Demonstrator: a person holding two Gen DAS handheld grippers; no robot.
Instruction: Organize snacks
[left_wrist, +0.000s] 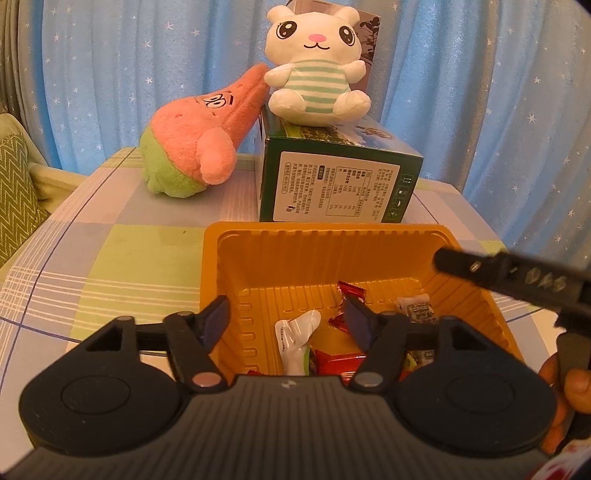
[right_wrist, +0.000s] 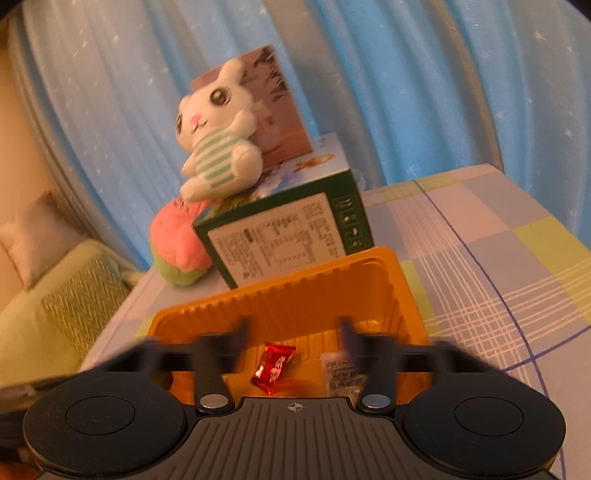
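Both grippers hang over one orange tray (left_wrist: 258, 236), jaws apart and gripping nothing. Below the left gripper (left_wrist: 286, 321) lie several snacks, among them a white packet (left_wrist: 295, 332) between its fingers. At the right gripper (right_wrist: 293, 338), one red candy (right_wrist: 273, 369) lies loose at 6 o'clock. Beyond, at 12, stands one green box (left_wrist: 332, 177) bearing one white plush (left_wrist: 317, 70); one pink plush (left_wrist: 199, 144) leans at 10.

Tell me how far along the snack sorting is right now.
Done: several wrapped snacks, including a red candy and a white packet, lie in the orange tray. In hand: nothing; the left gripper and right gripper are open above it. Left: no loose snacks show on the tablecloth.
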